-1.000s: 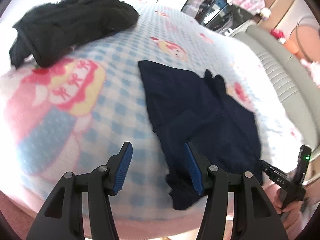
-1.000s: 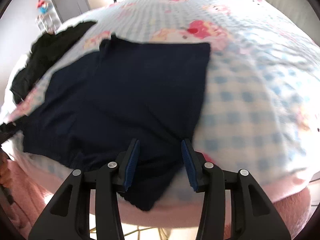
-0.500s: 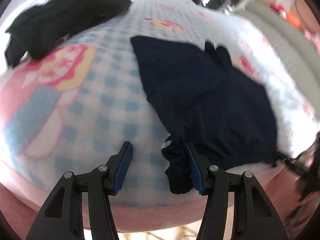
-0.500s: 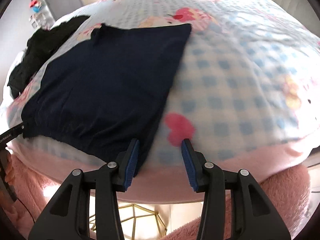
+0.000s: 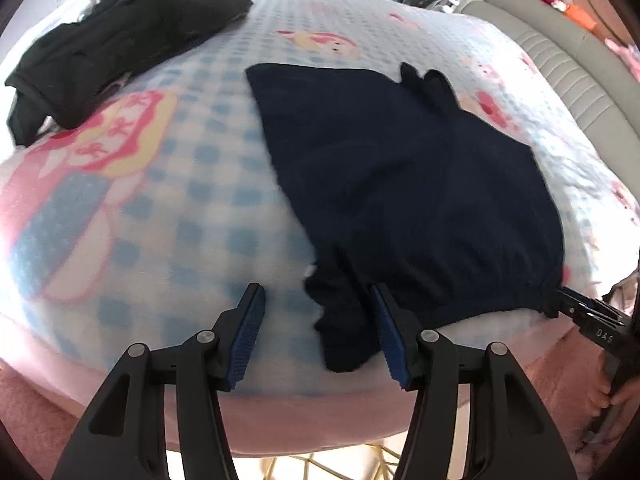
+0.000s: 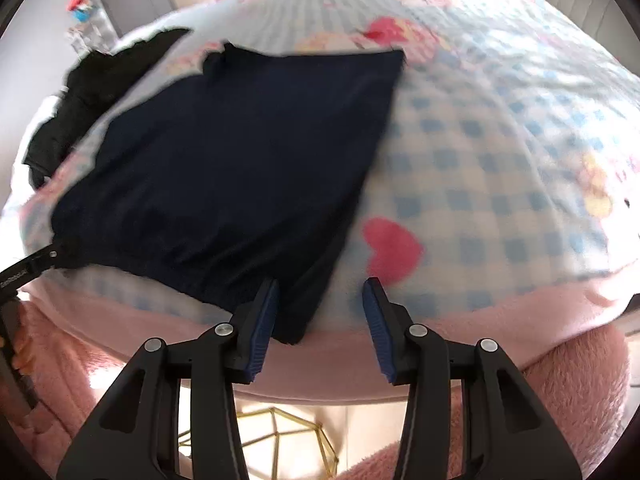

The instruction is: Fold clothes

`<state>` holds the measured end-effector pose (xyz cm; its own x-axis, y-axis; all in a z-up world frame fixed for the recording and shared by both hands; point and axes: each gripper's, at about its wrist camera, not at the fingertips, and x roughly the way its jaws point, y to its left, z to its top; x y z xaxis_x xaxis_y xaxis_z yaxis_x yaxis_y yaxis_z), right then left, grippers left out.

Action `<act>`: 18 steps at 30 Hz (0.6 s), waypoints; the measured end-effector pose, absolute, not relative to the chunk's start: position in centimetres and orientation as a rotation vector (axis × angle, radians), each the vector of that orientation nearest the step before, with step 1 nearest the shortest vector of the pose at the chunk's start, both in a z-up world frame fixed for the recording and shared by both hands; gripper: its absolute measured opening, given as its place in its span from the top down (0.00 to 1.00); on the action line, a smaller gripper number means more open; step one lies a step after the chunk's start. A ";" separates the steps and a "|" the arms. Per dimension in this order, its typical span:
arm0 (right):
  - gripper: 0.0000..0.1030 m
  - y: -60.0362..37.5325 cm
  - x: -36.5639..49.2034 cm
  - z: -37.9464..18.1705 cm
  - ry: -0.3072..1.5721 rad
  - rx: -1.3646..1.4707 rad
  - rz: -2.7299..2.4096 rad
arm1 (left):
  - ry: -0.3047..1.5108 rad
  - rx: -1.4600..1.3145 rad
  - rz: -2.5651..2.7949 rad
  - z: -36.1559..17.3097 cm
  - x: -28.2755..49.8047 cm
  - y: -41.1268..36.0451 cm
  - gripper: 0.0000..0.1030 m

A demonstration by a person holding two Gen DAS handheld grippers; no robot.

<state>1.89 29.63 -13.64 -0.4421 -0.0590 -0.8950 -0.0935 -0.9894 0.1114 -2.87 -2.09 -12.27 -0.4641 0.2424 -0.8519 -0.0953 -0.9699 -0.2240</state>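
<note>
Navy shorts (image 5: pixel 412 184) lie flat on a checked cartoon blanket (image 5: pixel 180 200), waistband along the near edge. My left gripper (image 5: pixel 316 300) is open over that edge. The waistband's left corner sits between its blue pads, close to the right pad (image 5: pixel 384 320). The right gripper (image 5: pixel 576 310) reaches the waistband's other corner at the far right. In the right wrist view, the shorts (image 6: pixel 240 152) spread up and left. The right gripper (image 6: pixel 320 286) is open, with the corner beside its left pad (image 6: pixel 264 312). The left gripper (image 6: pixel 36 264) shows at the far corner.
A heap of black clothes (image 5: pixel 120 28) lies at the back left of the blanket and appears again (image 6: pixel 92 92) in the right wrist view. A grey padded headboard (image 5: pixel 560 68) runs along the right. Pink fluffy fabric (image 6: pixel 560 380) and a gold wire frame (image 6: pixel 280 432) lie below the near edge.
Both grippers drew back to the blanket's near edge. The right one slid off the shorts to their right waistband corner. The left corner now sits between the left pads.
</note>
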 end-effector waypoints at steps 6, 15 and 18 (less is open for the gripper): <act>0.57 31.0 2.8 -12.2 0.194 -1.536 2.606 | -0.319 -1.391 2.532 -10.8 -2.1 -2.9 0.46; 0.56 28.2 1.6 -8.8 0.179 -1.517 2.796 | -0.533 -1.409 2.386 -10.7 -6.7 -4.9 0.46; 0.56 26.4 0.4 -8.0 0.189 -1.541 2.853 | -0.488 -1.428 2.391 -10.5 -9.6 -5.5 0.46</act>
<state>0.42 26.41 -8.04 -0.5455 -0.1481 -0.8249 0.0381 -0.9876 0.1521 -9.60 -5.54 -10.47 -0.4532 0.4314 -0.7801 -0.0915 -0.8930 -0.4407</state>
